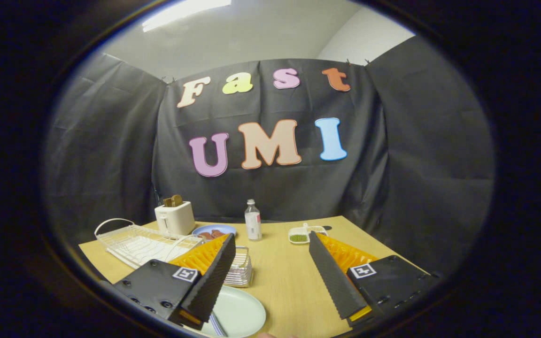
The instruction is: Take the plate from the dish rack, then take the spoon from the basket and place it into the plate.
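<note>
While the wooden table [289, 281] carries the white wire dish rack [139, 241] at its far left, we see the pale plate [240, 312] already lying flat beside the left finger. Just beyond it stands the small wire basket [240, 267]; we cannot make out the spoon inside. We judge a blind reach could snag the wires or tip the basket. Our gripper [270, 277] is spread wide, holding nothing, its left finger overlapping the plate's edge.
</note>
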Demonstrator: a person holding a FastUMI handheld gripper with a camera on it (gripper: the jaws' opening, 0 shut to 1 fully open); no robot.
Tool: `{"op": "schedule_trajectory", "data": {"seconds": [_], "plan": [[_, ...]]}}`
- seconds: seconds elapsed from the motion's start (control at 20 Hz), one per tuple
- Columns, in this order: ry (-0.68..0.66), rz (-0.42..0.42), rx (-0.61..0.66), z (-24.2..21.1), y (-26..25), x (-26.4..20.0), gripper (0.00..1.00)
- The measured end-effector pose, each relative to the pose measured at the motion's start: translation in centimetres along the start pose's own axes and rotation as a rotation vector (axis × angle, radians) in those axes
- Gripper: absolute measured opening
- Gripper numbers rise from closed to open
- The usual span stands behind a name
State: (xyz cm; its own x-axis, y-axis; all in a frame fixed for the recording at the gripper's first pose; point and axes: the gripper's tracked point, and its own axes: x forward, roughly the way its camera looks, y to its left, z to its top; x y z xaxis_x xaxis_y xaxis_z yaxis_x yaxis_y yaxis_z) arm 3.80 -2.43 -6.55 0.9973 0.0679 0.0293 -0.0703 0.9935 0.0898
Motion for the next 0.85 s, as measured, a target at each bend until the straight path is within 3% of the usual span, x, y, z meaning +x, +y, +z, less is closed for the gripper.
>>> {"op": "schedule_trajectory", "data": {"seconds": [0.25, 0.85], "plan": [[0.013, -0.002, 0.059, -0.2, -0.4, 0.3, 1.0], [-0.01, -0.011, 0.034, 0.4, -0.5, -0.2, 1.0]]}}
